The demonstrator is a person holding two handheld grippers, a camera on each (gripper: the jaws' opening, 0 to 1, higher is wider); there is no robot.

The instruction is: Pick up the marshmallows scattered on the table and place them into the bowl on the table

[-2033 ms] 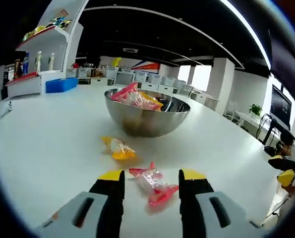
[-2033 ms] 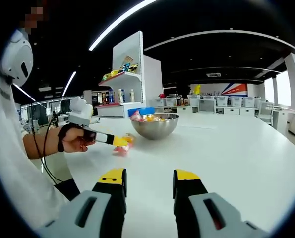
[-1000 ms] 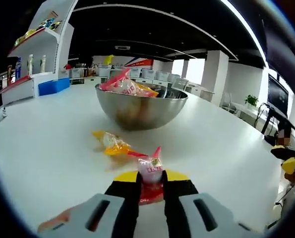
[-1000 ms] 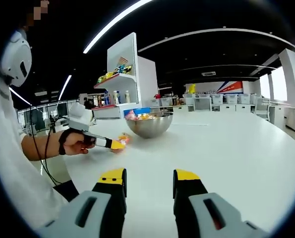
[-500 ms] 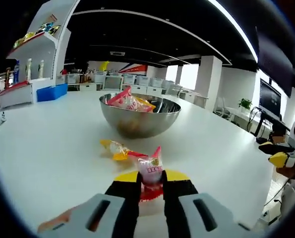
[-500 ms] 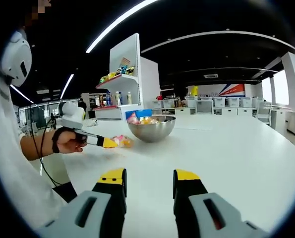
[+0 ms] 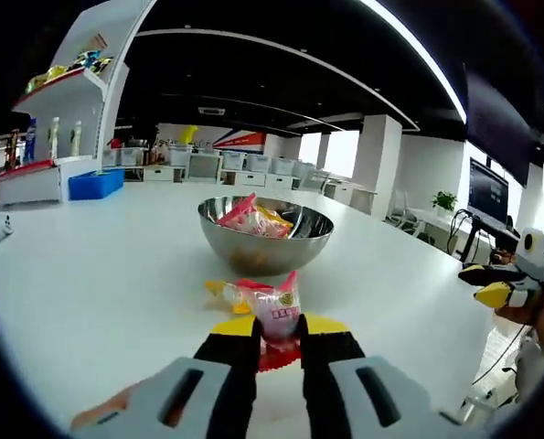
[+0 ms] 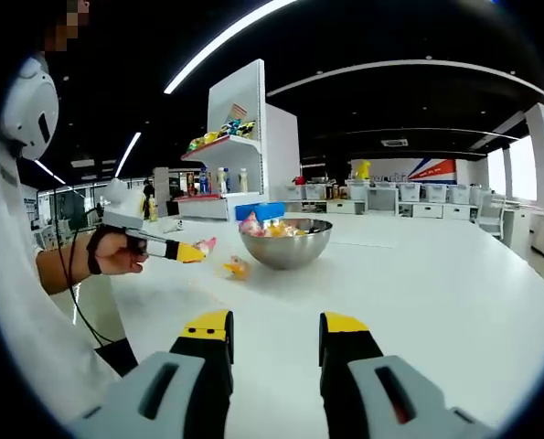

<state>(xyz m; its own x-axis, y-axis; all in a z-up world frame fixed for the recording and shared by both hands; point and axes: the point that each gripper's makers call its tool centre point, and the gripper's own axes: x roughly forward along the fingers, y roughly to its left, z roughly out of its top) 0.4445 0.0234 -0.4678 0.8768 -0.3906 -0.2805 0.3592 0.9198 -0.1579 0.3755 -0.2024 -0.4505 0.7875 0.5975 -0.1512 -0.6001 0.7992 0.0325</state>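
In the left gripper view, the left gripper [image 7: 278, 331] has its jaws pressed together on a red-wrapped marshmallow [image 7: 278, 315], held above the white table [image 7: 89, 274]. Just beyond lies a yellow-wrapped marshmallow [image 7: 224, 292] on the table, near the steel bowl [image 7: 264, 245], which holds more wrapped sweets. Bare tabletop spreads wide on both sides of the bowl, out to the table's curved edge. In the right gripper view, the right gripper [image 8: 273, 334] hangs over open table with its jaws apart and nothing between them, well apart from the bowl, with the table edge curving off at the right.
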